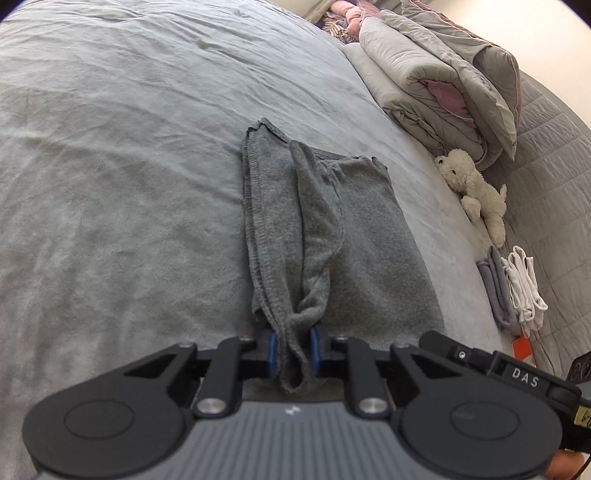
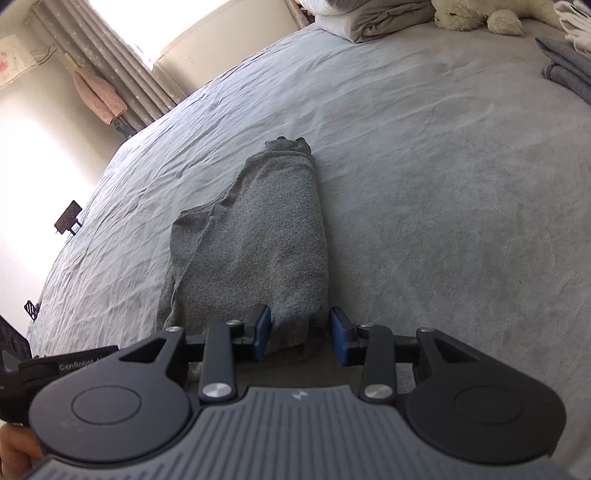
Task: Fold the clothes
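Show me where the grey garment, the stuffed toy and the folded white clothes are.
grey garment point(image 1: 365, 236), left wrist view, flat right-hand panel.
stuffed toy point(image 1: 476, 188), left wrist view, its body.
folded white clothes point(image 1: 524, 284), left wrist view, middle of the stack.

open grey bedsheet point(image 1: 110, 166) left, folded duvet point(image 1: 436, 85), plush toy point(image 1: 476, 192), folded stacks point(image 1: 513, 291) crowding right

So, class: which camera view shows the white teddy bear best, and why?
The left wrist view: the teddy bear lies whole on the bed, beside the folded duvet. The right wrist view shows it only partly, cut off at the top edge.
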Tool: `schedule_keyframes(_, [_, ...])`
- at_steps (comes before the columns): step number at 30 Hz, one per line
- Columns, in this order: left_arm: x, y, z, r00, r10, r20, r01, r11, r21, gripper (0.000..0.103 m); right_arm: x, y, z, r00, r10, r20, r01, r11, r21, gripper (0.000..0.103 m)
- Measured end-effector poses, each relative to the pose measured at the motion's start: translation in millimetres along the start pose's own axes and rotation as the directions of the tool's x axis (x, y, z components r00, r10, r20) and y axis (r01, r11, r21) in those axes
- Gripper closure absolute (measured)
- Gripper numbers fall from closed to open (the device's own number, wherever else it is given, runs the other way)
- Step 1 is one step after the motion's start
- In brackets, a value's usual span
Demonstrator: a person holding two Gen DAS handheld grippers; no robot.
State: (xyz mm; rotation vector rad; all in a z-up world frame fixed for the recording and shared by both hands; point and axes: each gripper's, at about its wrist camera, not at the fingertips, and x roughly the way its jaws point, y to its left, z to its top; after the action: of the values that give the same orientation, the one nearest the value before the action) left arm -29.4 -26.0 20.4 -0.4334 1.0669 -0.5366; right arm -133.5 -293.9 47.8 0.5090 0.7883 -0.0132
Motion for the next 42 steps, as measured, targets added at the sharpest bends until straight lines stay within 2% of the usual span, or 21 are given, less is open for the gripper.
schedule_keyframes(3, [-6,8,8,1.000,-0.030,0.007,0.031,0.998,-0.049,0.091,-14,12,-5,0.999,-0.043,0.027,0.048,0.981,-0.187,0.058])
schedule_keyframes(6, [-10,9,9,0.999,-0.040,0.014,0.041,0.997,-0.061,0.091,-8,20,-14,0.994,-0.106,0.022,0.108,0.949,-0.296,0.056])
schedule_keyframes(13, [-15,12,15,0.996,-0.089,0.014,0.090,0.988,-0.125,0.091,22,35,-29,0.986,-0.164,0.024,0.163,0.938,-0.307,0.056])
schedule_keyframes(16, [-17,11,15,0.995,-0.097,0.016,0.098,0.987,-0.123,0.091,22,36,-29,0.977,-0.198,0.072,0.211,0.927,-0.310,0.056])
schedule_keyframes(18, [-16,9,15,0.996,-0.092,0.016,0.093,0.989,-0.113,0.091,20,32,-25,0.972,-0.207,0.109,0.229,0.938,-0.261,0.055])
schedule_keyframes(20, [-16,7,14,0.996,-0.086,0.016,0.087,0.991,-0.101,0.091,20,22,-20,0.977,-0.182,0.112,0.197,0.971,-0.135,0.055])
schedule_keyframes(21, [-16,7,14,0.996,-0.084,0.016,0.085,0.992,-0.094,0.091,22,20,-20,0.976,-0.187,0.110,0.198,0.974,-0.107,0.055])
schedule_keyframes(24, [-15,5,13,0.998,-0.067,0.014,0.068,0.994,-0.081,0.092,25,28,-22,0.962,-0.238,0.132,0.258,0.953,-0.162,0.055])
schedule_keyframes(25, [-15,6,13,0.998,-0.064,0.014,0.065,0.995,-0.081,0.092,21,31,-23,0.956,-0.252,0.149,0.278,0.942,-0.190,0.058])
schedule_keyframes(26, [-14,6,12,0.998,-0.061,0.013,0.062,0.995,-0.081,0.092,17,31,-24,0.955,-0.253,0.156,0.282,0.939,-0.198,0.068])
schedule_keyframes(27, [-14,6,12,0.998,-0.059,0.012,0.060,0.995,-0.079,0.092,12,23,-22,0.965,-0.228,0.133,0.246,0.958,-0.146,0.074])
schedule_keyframes(28, [-14,7,11,0.998,-0.058,0.011,0.058,0.996,-0.074,0.092,8,11,-19,0.975,-0.197,0.097,0.204,0.977,-0.062,0.085])
schedule_keyframes(29, [-14,7,11,0.998,-0.057,0.009,0.057,0.996,-0.071,0.092,7,0,-17,0.980,-0.185,0.071,0.185,0.983,0.008,0.088])
schedule_keyframes(30, [-14,7,10,0.999,-0.054,0.007,0.055,0.996,-0.070,0.092,7,-8,-16,0.980,-0.191,0.056,0.188,0.981,0.058,0.091])
schedule_keyframes(31, [-13,7,10,0.999,-0.049,0.007,0.049,0.997,-0.068,0.092,6,-17,-15,0.980,-0.196,0.041,0.191,0.976,0.107,0.102])
schedule_keyframes(32, [-13,7,10,0.999,-0.040,0.008,0.041,0.997,-0.061,0.092,5,-21,-14,0.976,-0.213,0.038,0.207,0.970,0.128,0.103])
schedule_keyframes(35, [-12,9,10,0.999,-0.036,0.004,0.036,0.998,-0.055,0.092,-1,-13,-11,0.944,-0.315,0.101,0.313,0.949,0.035,0.101])
schedule_keyframes(37, [-12,8,9,0.999,-0.036,0.004,0.036,0.998,-0.046,0.092,-4,-8,-9,0.967,-0.233,0.104,0.234,0.972,0.006,0.101])
schedule_keyframes(39, [-12,8,8,0.999,-0.035,0.005,0.036,0.998,-0.042,0.092,-7,-2,-9,0.973,-0.198,0.123,0.202,0.979,-0.026,0.097])
schedule_keyframes(40, [-12,9,8,0.999,-0.034,0.004,0.034,0.998,-0.043,0.092,-7,0,-9,0.975,-0.186,0.125,0.192,0.981,-0.038,0.087])
schedule_keyframes(42, [-11,10,8,1.000,-0.030,0.001,0.030,0.999,-0.045,0.091,-7,0,-9,0.981,-0.153,0.123,0.157,0.987,-0.023,0.079])
